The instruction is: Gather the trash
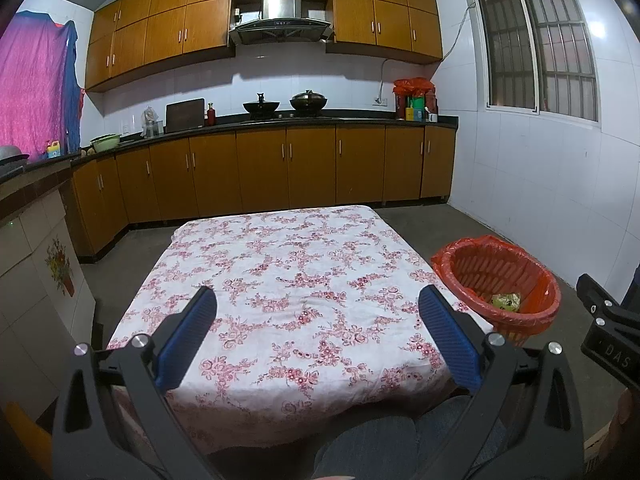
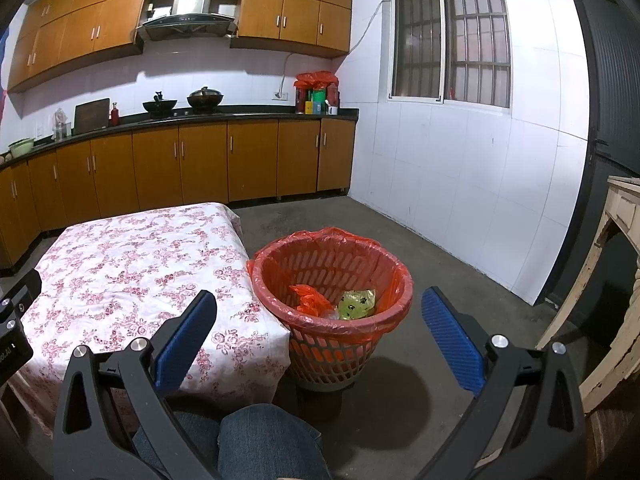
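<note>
- The kitchen cabinets [image 1: 260, 168] run along the far wall under a dark worktop, with more cupboards and a steel range hood [image 1: 280, 16] above; two dark pans [image 1: 308, 100] sit on the hob, and a barred window [image 1: 536, 48] is set in the white tiled wall on the right.
- The desk [image 1: 280, 280] stands in the middle of the floor, covered by a white cloth with pink flowers; its top is bare in both views.
- The basket [image 2: 332, 320], orange and lined with a red plastic bag, sits on the concrete floor just beside the desk's right corner.
- The trash is inside the basket: a crumpled red bag [image 2: 310, 300] and a yellow-green wrapper [image 2: 356, 304] lie side by side at the bottom. From the left wrist view only the wrapper shows; the rim hides the rest.
- The left hand-held gripper [image 1: 318, 320] hovers over the near edge of the desk, blue pads spread wide, holding nothing.
- The right hand-held gripper [image 2: 320, 324] hangs above the near side of the basket, also spread wide and empty.
- The person's knees in blue jeans [image 2: 260, 440] show between the arms, cut off by the bottom edge.
- A worn, pale wooden piece of furniture [image 2: 616, 280] is cut off at the right; I cannot tell what it is.
</note>
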Demonstrator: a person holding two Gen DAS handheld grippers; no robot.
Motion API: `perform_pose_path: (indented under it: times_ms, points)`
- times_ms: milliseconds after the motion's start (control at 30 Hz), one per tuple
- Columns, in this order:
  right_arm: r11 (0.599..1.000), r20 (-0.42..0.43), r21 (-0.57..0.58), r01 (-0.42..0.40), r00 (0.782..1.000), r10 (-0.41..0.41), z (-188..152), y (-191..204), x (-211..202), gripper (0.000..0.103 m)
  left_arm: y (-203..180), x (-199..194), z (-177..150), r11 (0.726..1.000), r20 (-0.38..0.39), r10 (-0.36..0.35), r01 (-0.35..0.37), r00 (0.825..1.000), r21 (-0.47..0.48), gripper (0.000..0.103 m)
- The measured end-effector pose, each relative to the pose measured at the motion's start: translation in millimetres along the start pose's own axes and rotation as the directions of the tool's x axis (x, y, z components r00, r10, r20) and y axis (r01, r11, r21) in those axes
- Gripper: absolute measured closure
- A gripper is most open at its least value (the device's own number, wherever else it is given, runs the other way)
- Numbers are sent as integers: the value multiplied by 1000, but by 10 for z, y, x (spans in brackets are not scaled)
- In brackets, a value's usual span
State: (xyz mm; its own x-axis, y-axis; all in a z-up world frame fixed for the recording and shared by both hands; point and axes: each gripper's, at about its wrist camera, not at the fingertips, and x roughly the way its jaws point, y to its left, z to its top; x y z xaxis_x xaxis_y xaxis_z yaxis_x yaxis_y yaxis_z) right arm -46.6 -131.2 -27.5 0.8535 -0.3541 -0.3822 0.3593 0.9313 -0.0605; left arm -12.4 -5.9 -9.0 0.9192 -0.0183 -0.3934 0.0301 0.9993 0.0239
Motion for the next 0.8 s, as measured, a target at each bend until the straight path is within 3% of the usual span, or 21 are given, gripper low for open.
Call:
perform_pose_path:
  times_ms: [800]
  points:
    - [1000,-4,3,0,1000,0,-8,1,-1,2,-4,-4,-3,1000,-1,-2,2,1000,-5,4]
